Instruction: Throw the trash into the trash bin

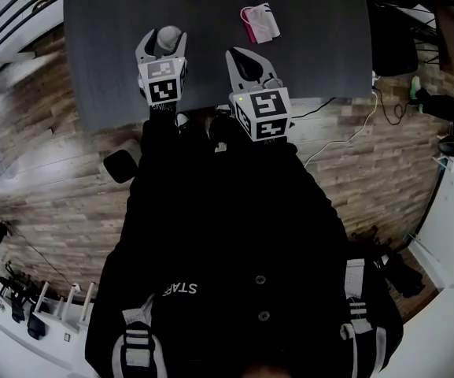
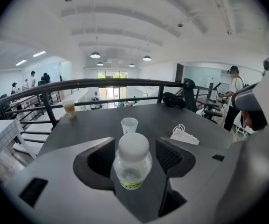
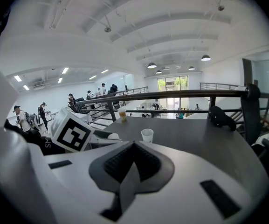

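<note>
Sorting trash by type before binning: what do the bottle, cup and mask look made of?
Bottle: clear glossy plastic by its see-through wall; matte white cap, likely plastic too. Cup: matte white, probably paper, possibly thin plastic. Mask: soft white nonwoven-looking fabric, crumpled, with ear loops.

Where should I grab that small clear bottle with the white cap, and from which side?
Grip the bottle on its round clear body, below the white cap, coming in from the near edge of the table. It stands upright, so a side pinch across the body should hold. The left gripper straddles it, jaws open.
</note>
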The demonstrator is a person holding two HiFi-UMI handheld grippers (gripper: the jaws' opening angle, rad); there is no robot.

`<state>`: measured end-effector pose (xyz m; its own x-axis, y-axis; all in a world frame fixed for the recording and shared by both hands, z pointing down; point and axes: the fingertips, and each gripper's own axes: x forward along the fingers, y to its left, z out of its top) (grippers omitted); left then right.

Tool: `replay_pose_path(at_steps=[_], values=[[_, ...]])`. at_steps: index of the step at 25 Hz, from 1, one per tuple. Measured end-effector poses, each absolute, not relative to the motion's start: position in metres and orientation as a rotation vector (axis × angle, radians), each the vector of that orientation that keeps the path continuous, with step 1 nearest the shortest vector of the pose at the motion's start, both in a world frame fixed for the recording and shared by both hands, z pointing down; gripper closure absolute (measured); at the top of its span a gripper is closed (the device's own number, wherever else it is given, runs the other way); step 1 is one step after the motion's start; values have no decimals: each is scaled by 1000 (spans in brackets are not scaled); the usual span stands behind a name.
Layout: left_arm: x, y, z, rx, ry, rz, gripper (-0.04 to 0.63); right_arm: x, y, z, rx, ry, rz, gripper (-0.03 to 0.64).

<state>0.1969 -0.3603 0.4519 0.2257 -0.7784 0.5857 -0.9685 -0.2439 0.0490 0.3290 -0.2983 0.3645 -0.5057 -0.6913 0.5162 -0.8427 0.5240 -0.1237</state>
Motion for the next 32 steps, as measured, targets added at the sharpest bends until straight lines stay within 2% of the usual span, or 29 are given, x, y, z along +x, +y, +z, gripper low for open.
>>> replay_pose_path(at_steps=[1,3,19,26,32], values=[[197,-360,453,2097,-1615,639,325,330,-297,365,1259,-2362,511,603],[195,-359,455,2098,-1627,644,399,329,-296,366,1258,-2362,513,603],[200,-335,419,2148,-1675,593,402,330,-279,354,1233,-2408,486,603],[201,-297,398,2133,-1712,569,402,315,-265,345,1149,-2478,446,603],[172,-256,374,2076,-1807,523,403,273,-247,337,990,-2556,398,603]])
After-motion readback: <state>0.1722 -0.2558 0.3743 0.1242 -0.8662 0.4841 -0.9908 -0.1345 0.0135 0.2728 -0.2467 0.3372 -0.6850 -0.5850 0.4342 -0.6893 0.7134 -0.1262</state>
